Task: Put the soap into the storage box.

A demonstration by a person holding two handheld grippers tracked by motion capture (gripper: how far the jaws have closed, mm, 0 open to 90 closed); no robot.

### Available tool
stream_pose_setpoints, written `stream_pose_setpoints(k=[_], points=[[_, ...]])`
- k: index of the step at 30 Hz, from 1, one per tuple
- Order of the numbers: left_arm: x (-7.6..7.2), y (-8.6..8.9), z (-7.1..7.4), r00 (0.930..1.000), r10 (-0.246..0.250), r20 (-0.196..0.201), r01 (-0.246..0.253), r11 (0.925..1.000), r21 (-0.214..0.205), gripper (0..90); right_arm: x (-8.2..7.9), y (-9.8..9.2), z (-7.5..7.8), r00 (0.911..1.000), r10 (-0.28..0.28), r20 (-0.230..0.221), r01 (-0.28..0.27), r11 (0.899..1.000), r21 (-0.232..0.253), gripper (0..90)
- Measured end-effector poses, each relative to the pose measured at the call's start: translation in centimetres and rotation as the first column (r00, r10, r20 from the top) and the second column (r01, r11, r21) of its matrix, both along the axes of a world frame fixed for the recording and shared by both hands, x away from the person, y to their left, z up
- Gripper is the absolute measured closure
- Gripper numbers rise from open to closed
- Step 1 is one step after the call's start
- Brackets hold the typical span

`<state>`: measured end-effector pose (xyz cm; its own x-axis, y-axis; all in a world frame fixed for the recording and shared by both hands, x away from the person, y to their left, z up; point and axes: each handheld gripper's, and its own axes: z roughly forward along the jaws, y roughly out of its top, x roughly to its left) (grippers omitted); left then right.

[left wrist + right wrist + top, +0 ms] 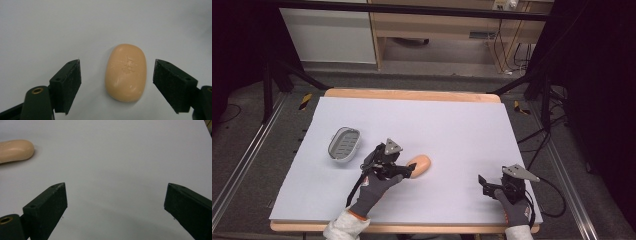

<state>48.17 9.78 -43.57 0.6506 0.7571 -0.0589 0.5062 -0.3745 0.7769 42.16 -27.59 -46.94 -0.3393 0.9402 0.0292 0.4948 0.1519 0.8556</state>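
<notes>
1. We work on a wide wooden table (412, 94) covered by a pale lilac-white sheet, with our two gloved hands coming in from the near edge.
2. Left of the middle lies a small grey oval plastic soap dish (344, 145) with a slotted floor, empty and clear of everything else.
3. Our left tool (117, 82) is spread wide and grips nothing; its jaws stand either side of the soap, neither pad touching it.
4. Our right tool (115, 202) waits well apart at the near right of the table, also spread wide and empty over bare sheet.
5. The peach-coloured oval bar of soap (125, 72) lies flat on the sheet, just right of the dish, with its embossed face up and its long axis running along the left tool's line of sight.
6. We judge the step in hand to be the grasp. To do it well, we would go lower, centre the pads on the bar's long sides at mid-length, and close gently and evenly, since a smooth, rounded bar can squirt out.
</notes>
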Motion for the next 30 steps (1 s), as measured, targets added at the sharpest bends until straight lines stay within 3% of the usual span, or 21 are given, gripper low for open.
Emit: stream_pose_setpoints(k=[10, 30], points=[[0.6, -1.3, 0.0, 0.9996, -0.027, -0.003, 0.027, 0.9989, 0.037, 20.7, 0.0, 0.0, 0.0, 1.0, 0.0, -0.007, 0.0, 1.0, 0.007, 4.9], [1.7, -3.6, -2.0, 0.9976, -0.053, -0.044, 0.058, 0.9924, 0.109, 20.4, 0.1, 0.1, -0.1, 0.9997, 0.013, -0.021, -0.013, 1.0, 0.015, 4.9]])
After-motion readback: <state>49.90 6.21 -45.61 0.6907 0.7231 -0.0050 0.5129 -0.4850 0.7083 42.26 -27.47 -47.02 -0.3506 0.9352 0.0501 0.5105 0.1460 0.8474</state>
